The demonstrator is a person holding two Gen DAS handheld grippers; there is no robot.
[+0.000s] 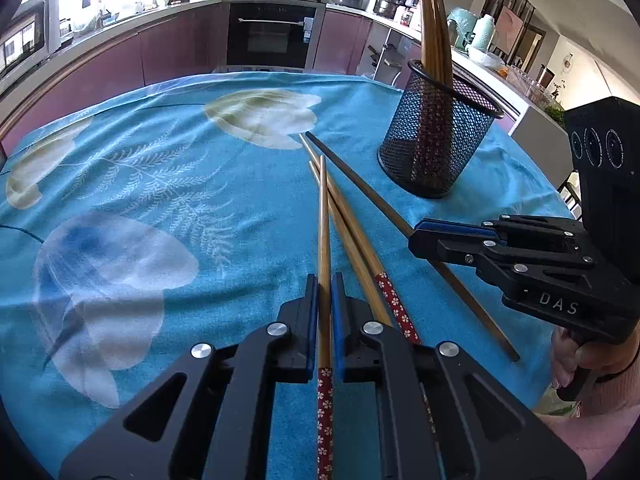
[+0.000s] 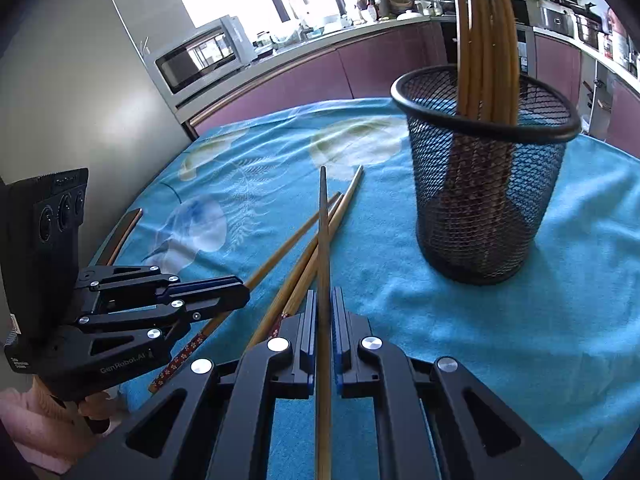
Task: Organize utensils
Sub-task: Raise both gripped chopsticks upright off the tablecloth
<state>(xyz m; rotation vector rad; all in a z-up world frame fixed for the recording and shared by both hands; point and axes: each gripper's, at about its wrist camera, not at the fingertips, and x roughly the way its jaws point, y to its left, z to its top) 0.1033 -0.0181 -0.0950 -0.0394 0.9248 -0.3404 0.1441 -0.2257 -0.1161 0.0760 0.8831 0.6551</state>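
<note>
My left gripper (image 1: 324, 280) clamped on a red-patterned chopstick (image 1: 324, 240), my right gripper (image 2: 323, 300) pinching a dark-tipped chopstick (image 2: 323, 232) — mesh holder (image 2: 484, 200) nearby, blue tablecloth (image 2: 440, 320) beneath.

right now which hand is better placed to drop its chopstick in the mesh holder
Probably the right. Both grippers are shut on a chopstick, but the right gripper sits on the side of the mesh holder, with open cloth between them. The left gripper is farther over, with two loose chopsticks lying between.
</note>
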